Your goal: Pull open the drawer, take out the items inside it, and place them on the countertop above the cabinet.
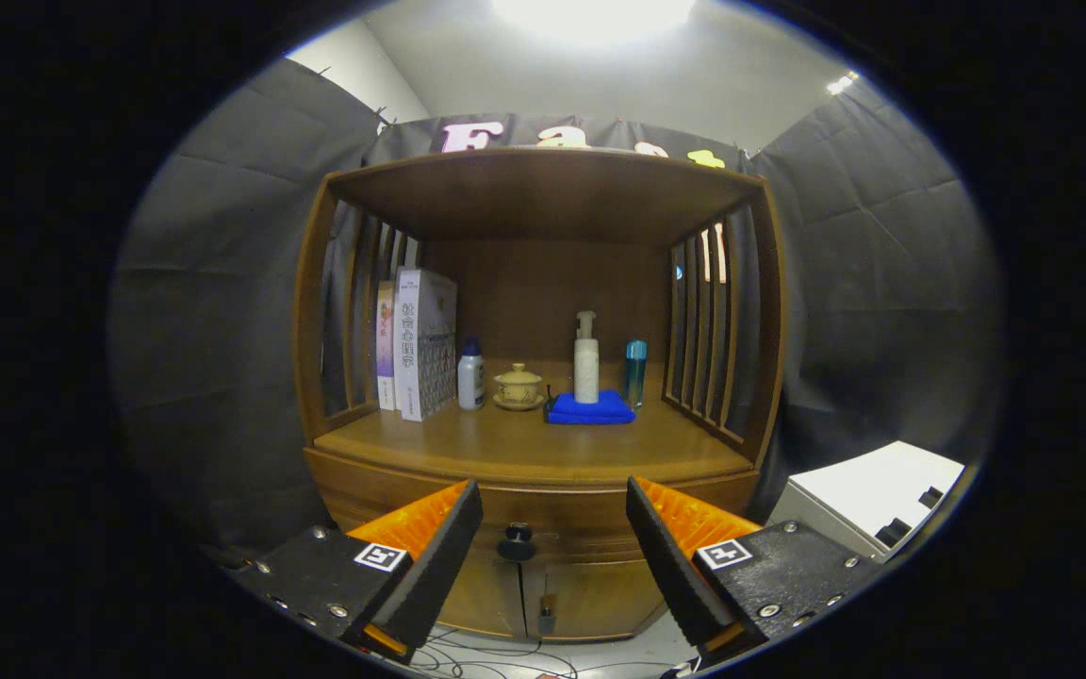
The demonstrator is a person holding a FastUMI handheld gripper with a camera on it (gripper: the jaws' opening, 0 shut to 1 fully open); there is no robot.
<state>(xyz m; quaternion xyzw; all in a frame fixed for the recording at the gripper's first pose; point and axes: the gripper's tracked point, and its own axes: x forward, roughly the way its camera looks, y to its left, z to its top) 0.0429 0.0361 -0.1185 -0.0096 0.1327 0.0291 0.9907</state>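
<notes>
A wooden cabinet stands ahead with a closed drawer (562, 519) under its countertop (524, 448). The drawer's dark round knob (516, 542) shows between my fingers, some way beyond them. My gripper (554, 514) is open, with nothing between its fingers, and it is level with the drawer front. What lies inside the drawer is hidden.
On the countertop stand two books (419, 344), a small white bottle (471, 375), a lidded ceramic cup on a saucer (518, 387), a white pump bottle (585, 363) on a folded blue cloth (590, 408) and a teal bottle (635, 371). A white box (873, 495) stands right of the cabinet. Two lower doors (543, 589) sit under the drawer.
</notes>
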